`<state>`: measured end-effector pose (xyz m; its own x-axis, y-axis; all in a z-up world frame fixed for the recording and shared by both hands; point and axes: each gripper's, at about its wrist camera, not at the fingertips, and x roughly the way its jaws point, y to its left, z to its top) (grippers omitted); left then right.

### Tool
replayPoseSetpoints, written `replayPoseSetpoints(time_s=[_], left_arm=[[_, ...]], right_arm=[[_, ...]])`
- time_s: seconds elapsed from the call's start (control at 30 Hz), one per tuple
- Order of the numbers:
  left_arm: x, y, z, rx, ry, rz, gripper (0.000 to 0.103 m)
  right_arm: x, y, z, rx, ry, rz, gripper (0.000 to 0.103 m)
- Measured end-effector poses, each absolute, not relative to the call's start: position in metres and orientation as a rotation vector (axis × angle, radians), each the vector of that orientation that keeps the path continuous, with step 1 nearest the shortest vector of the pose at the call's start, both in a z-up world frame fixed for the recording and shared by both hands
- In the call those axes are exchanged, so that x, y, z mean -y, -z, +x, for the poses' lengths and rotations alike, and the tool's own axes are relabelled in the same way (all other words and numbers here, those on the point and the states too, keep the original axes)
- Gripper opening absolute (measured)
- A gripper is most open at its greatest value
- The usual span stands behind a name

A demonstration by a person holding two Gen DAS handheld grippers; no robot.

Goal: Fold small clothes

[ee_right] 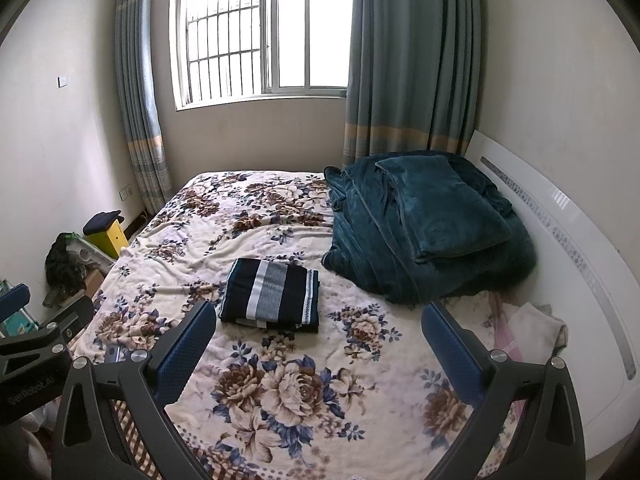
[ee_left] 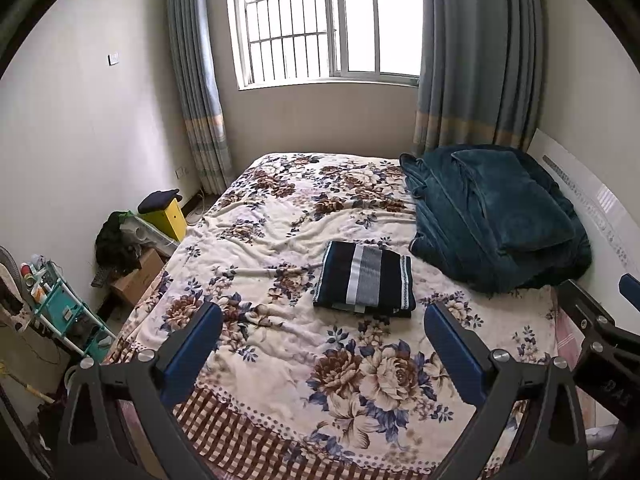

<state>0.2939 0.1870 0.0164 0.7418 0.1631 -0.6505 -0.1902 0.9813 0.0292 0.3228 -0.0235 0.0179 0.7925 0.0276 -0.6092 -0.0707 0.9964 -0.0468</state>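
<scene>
We hold both grippers above the near edge of the bed (ee_left: 280,420), which is covered by a cream floral blanket with a brown checked border. Our left gripper (ee_left: 323,338) has its blue-padded jaws spread wide with nothing between them, and our right gripper (ee_right: 316,336) is spread just as wide and holds nothing either.

The folded dark navy garment with white and grey stripes (ee_left: 365,280) lies flat as a neat rectangle near the middle of the bed, slightly toward the near edge, apart from both grippers. In the right wrist view the same garment (ee_right: 271,295) sits just beyond the left finger.

A heaped teal plush blanket (ee_left: 496,216) fills the far right corner of the bed, against the white headboard (ee_right: 560,232) that runs along the right edge; its nearest fold lies close to the garment without touching it. The bed's left half and the near strip of floral cover between the grippers and the garment are open, though wrinkled.

Beyond the bed's left edge, on the floor, stand a yellow box with a dark cap on top (ee_left: 166,216), a brown cardboard box (ee_left: 138,280) whose contents we cannot make out, and a teal plastic rack (ee_left: 60,304) holding small jars and oddments. Grey-blue curtains (ee_left: 476,52) flank the barred window (ee_left: 316,20) behind the far edge.
</scene>
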Motion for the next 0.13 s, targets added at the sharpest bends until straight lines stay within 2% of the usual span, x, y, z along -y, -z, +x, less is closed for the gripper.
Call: replayPoseSetpoints(time_s=[0.13], left_arm=[[-0.1880,-0.0173,0.2909,-0.702,-0.198,-0.038,0.103]], right_arm=[[0.0239,-0.0176,0.3228,-0.654,-0.052,-0.068,0.103]])
